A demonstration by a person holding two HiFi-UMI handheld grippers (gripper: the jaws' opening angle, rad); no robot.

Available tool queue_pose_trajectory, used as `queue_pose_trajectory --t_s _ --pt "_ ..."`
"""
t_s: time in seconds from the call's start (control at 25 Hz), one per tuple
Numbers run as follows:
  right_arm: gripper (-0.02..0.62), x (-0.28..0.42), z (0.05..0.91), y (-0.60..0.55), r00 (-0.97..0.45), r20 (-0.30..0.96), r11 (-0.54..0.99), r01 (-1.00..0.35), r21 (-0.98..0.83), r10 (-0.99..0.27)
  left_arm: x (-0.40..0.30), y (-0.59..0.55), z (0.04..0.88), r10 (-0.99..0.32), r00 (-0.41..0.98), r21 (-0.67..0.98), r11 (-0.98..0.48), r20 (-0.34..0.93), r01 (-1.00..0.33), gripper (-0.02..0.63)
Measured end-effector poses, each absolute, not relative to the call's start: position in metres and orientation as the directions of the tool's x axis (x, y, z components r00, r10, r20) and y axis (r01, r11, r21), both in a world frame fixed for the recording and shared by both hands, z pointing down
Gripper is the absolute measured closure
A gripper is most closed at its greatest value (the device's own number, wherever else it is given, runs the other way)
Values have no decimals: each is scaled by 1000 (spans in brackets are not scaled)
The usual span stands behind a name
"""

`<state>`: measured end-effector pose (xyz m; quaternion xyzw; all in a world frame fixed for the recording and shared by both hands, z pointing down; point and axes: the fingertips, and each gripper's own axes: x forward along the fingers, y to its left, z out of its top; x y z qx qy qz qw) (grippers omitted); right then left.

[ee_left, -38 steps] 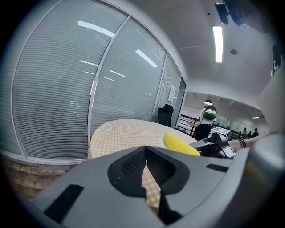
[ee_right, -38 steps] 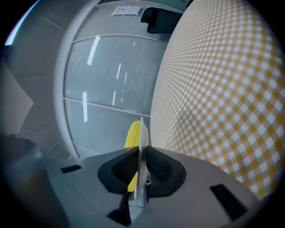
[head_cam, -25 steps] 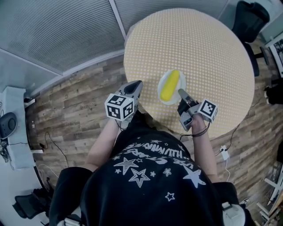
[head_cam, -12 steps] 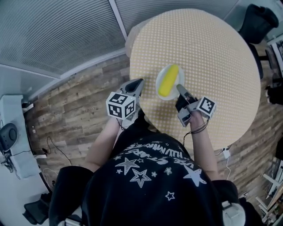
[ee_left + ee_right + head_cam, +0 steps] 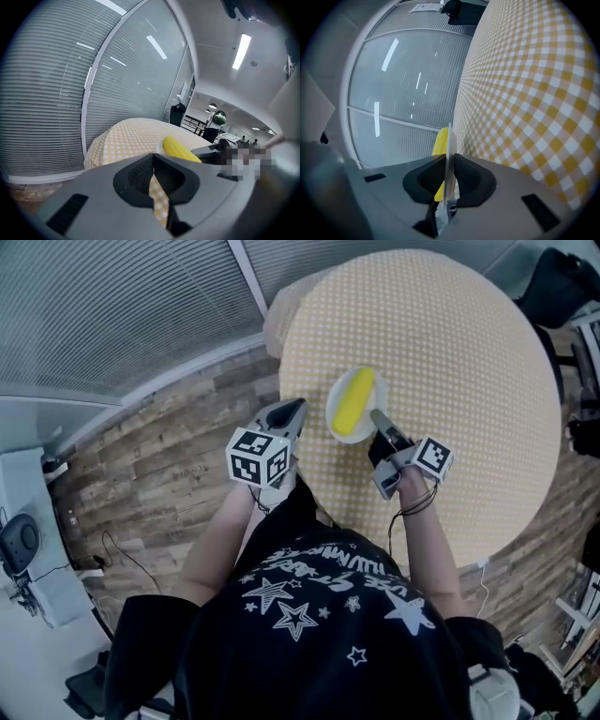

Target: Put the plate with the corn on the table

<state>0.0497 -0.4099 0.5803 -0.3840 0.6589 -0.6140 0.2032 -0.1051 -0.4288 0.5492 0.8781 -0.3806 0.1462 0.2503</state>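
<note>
right hand-held gripper (image 5: 377,418): middle of the head view, just right of centre. jaws clamped on the near rim of the plate (image 5: 337,427). in the right gripper view the right hand-held gripper (image 5: 449,174) has the thin white rim edge-on, pinched between its two dark pads, with nothing else between them.

plate: small, round, white. it lies over the lower left part of the table (image 5: 450,343), near the table's edge. whether its base touches the cloth cannot be told.

corn (image 5: 354,399): one yellow cob lying lengthwise on the plate, running from lower left to upper right in the head view. in the right gripper view the corn (image 5: 440,140) shows just left of the rim. in the left gripper view the corn (image 5: 180,149) sits right of centre, above the jaws.

left hand-held gripper (image 5: 296,409): left of the plate and apart from it, tip at the table's left edge. in the left gripper view the left hand-held gripper (image 5: 153,161) has its jaws together at the tips, holding nothing. a narrow sliver of checked cloth shows below the tips.

table: round, yellow-and-white checked cloth, upper right of the head view.

floor (image 5: 159,465): wood planks, left of the table.

glass wall with blinds (image 5: 112,306): upper left of the head view.

shirt (image 5: 319,615): black with white stars, lower centre.
</note>
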Motion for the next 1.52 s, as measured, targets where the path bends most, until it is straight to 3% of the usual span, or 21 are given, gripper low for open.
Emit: queue_pose_trajectory --t_s 0.68,1.12,1.52 --pt "544 54 603 -408 -598 286 -151 -266 -952 -749 -80 -443 557 -547 690 337 -611 474 -716 598" --pt "546 43 623 -416 -509 524 -238 -523 -818 -683 -96 -443 567 -548 686 342 -603 479 -721 598" --pt "541 52 622 -413 -455 548 -229 -584 -779 -702 -95 -435 560 -561 682 325 -609 469 -724 598"
